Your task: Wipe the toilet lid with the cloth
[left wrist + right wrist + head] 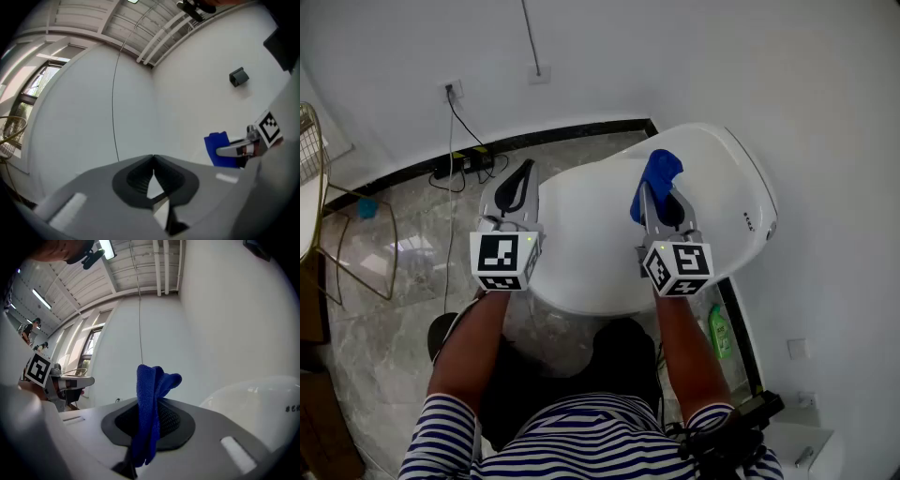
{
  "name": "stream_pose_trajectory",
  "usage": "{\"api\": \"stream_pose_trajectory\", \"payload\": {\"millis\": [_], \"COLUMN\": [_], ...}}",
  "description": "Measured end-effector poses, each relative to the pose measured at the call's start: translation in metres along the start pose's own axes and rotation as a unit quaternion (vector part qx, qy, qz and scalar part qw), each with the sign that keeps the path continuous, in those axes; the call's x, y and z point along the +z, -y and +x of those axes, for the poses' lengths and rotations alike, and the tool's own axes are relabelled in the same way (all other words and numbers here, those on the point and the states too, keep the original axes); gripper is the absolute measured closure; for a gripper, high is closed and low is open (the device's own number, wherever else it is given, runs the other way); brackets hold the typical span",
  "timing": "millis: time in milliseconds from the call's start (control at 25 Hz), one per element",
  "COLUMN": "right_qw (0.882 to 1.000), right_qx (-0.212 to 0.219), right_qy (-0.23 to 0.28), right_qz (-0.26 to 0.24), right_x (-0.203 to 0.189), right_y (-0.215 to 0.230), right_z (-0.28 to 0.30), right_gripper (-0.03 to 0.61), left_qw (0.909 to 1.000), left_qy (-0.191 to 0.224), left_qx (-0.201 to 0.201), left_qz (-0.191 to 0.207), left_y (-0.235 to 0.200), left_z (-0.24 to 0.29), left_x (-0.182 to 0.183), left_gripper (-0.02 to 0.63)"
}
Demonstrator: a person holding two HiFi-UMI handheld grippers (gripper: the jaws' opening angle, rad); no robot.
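Above the closed, glossy white plastic toilet lid (581,253), the right hand-held gripper (652,195) pinches a bunched blue microfibre cloth (659,169). The left hand-held gripper (523,180), its jaws pressed together on nothing, hangs over the lid's left edge.

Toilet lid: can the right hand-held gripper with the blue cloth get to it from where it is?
Probably yes. The right hand-held gripper, shut on the cloth, appears to be held over the closed toilet lid, and nothing visible lies between them.
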State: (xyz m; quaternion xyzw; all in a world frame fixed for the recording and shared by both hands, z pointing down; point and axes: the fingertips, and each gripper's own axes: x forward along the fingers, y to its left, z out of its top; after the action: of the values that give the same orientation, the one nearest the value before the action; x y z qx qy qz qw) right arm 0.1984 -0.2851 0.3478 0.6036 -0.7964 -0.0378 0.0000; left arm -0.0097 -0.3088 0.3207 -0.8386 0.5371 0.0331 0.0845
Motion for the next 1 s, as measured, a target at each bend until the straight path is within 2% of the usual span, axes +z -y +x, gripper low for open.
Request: {"api": "stream_pose_trajectory", "payload": {"millis": [760,880,1000], "right_qw": [1.000,0.998,0.990], "right_qx": [0.009,0.015,0.022], "right_qy": [-0.016,-0.052,-0.132], "right_qz": [-0.014,-0.033,-0.040], "right_x": [0.000,0.001,-0.004], "right_y": [-0.004,0.004,0.029], "right_z": [0.003,0.008,0.027], "right_gripper": [0.514,0.515,0.517], "left_qw": [0.9999,0.9999,0.9999], "left_qy": [0.008,0.009,0.009], "left_qx": [0.006,0.010,0.011], "left_qz": [0.002,0.001,-0.003], "left_y": [-0.010,-0.018,-0.022], "left_z": [-0.008,-0.017,-0.021], "left_x": [0.006,0.007,0.007], "left_gripper": [0.609,0.609,0.609]}}
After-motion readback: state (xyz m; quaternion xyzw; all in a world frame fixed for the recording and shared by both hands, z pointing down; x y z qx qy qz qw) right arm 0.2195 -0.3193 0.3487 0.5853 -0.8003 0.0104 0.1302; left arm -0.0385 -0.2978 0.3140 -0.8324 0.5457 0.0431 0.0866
